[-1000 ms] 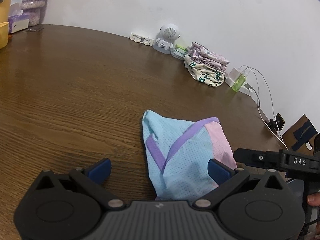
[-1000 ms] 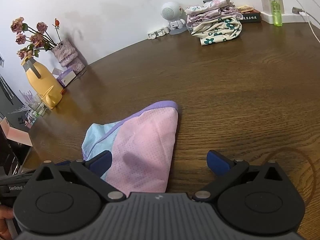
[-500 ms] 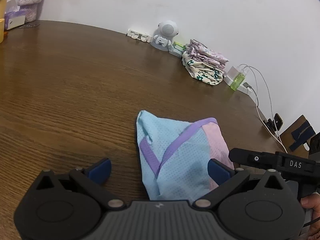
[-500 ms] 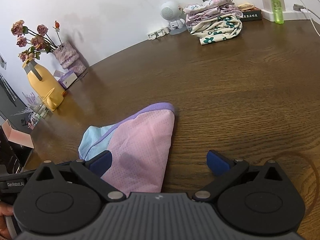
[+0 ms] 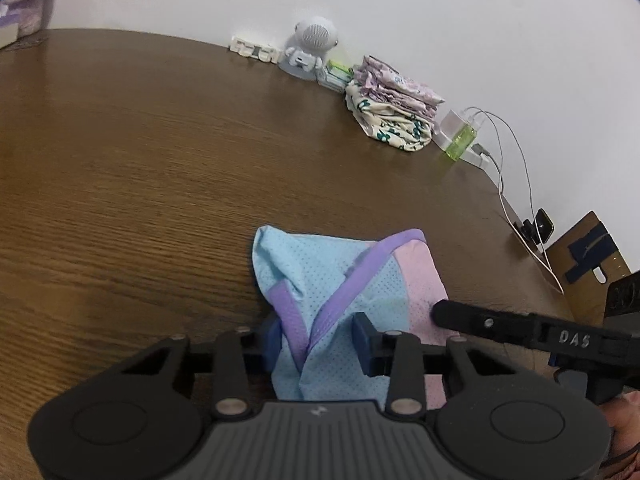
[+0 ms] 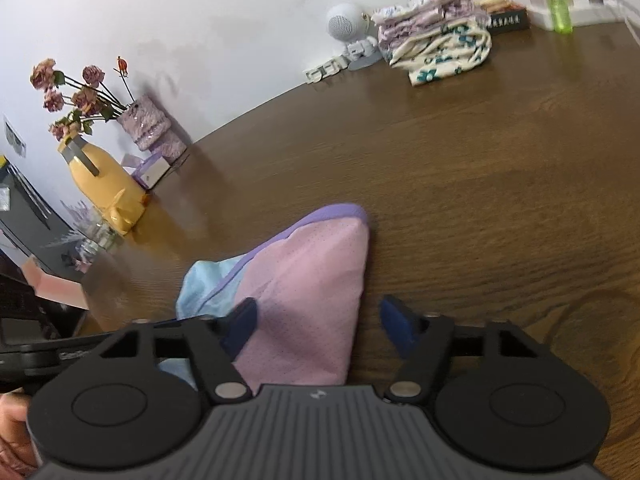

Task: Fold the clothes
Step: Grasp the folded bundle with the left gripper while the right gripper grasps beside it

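Pastel mesh garment (image 5: 340, 304) on the wooden table (image 5: 140, 168) — left gripper (image 5: 318, 340) pinching its near fold, right gripper (image 6: 316, 326) half-open astride, apparently readying a fold.

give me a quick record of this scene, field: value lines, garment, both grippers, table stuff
garment: blue and pink mesh garment with purple trim, lying bunched on the wooden table
left gripper: fingers narrowed around a raised fold of the blue side
right gripper: open, fingers straddling the pink side
finished pile: folded clothes stacked at the wall
other items: round white speaker, green bottle, yellow jug, flower vase
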A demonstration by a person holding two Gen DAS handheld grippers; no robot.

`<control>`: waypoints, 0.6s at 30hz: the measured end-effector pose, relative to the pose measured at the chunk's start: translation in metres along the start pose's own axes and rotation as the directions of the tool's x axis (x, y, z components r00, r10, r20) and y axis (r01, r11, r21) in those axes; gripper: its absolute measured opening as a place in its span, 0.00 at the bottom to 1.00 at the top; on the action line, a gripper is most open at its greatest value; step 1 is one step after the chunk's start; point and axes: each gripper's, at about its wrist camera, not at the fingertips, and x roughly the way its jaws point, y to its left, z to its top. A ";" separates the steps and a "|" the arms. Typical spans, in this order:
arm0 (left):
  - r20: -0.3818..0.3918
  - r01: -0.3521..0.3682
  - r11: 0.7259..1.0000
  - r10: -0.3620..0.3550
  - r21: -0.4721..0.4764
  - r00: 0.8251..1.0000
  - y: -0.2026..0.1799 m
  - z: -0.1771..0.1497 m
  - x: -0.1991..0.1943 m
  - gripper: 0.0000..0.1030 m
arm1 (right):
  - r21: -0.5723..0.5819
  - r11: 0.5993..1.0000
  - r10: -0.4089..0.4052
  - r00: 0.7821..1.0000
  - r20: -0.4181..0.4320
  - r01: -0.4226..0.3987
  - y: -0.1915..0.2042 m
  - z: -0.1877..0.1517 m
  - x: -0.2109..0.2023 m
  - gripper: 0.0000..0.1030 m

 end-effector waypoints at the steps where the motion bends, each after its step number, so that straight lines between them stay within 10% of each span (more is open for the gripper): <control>1: -0.004 0.002 1.000 -0.002 0.002 1.000 -0.001 0.001 0.002 0.35 | 0.004 1.000 0.002 1.000 -0.003 -0.002 0.001 -0.001 0.001 0.48; 10: -0.012 0.002 1.000 -0.002 0.018 1.000 -0.011 0.005 0.010 0.36 | 0.040 0.999 0.020 1.000 -0.008 -0.020 0.000 0.001 0.008 0.38; 18: 0.012 0.045 0.999 -0.045 -0.006 0.999 -0.010 0.000 0.014 0.16 | 0.102 0.990 0.098 0.994 -0.046 -0.093 -0.013 0.004 0.016 0.18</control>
